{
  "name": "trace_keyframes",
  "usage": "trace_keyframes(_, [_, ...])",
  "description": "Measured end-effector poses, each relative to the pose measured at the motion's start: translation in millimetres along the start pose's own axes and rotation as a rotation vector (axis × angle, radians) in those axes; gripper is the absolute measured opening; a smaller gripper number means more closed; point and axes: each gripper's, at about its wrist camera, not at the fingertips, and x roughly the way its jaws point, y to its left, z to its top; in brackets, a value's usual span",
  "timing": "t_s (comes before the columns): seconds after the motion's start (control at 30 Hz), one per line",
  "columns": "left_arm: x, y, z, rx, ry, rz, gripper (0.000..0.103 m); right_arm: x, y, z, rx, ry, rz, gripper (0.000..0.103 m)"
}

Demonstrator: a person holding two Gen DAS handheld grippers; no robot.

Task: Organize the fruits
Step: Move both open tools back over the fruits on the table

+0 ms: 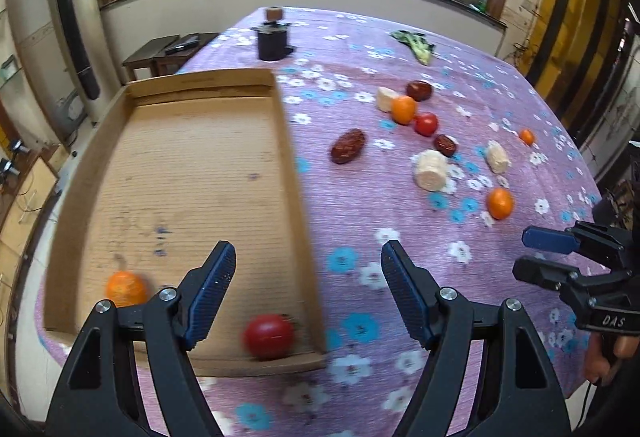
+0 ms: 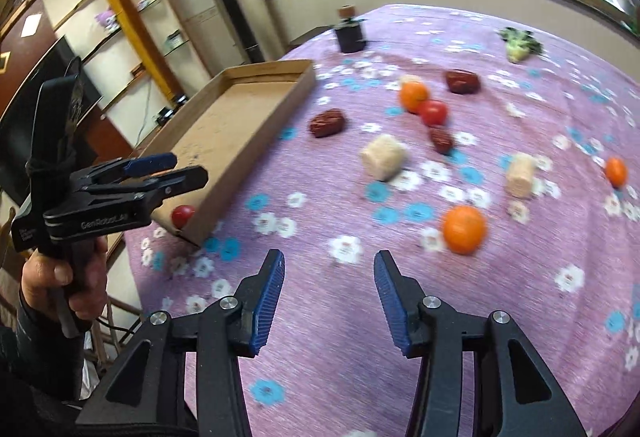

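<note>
A shallow cardboard tray [image 1: 180, 173] lies on the worktop's left, holding a tangerine [image 1: 126, 289] and a red tomato [image 1: 268, 336] at its near end. Loose to its right lie more tangerines [image 1: 500, 203], a tomato [image 1: 425, 123], dark red dates [image 1: 348, 145] and pale cut chunks [image 1: 430, 170].

Four oranges [image 1: 403, 109] show: one in the cardboard tray [image 1: 200, 77], three on the counter [image 1: 360, 237]. Two tomatoes [image 1: 425, 123], four red dates [image 1: 348, 145] and three pale cut pieces [image 1: 430, 170] complete it.

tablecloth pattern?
Purple fabric tablecloth printed with small white and blue flowers; clearest in the right wrist view.
</note>
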Motion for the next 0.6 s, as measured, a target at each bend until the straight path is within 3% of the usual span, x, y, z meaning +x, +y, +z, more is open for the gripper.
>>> trace_keyframes(0.3, [14,-45,11,0.059,0.02,-0.071,0.075,-20,-43,-14,0.089,-0.027,-0.069,0.049])
trace_keyframes(0.6, [32,-67,28,0.067,0.039,-0.103,0.075,-10,-56,-8,0.104,-0.039,-0.097,0.049])
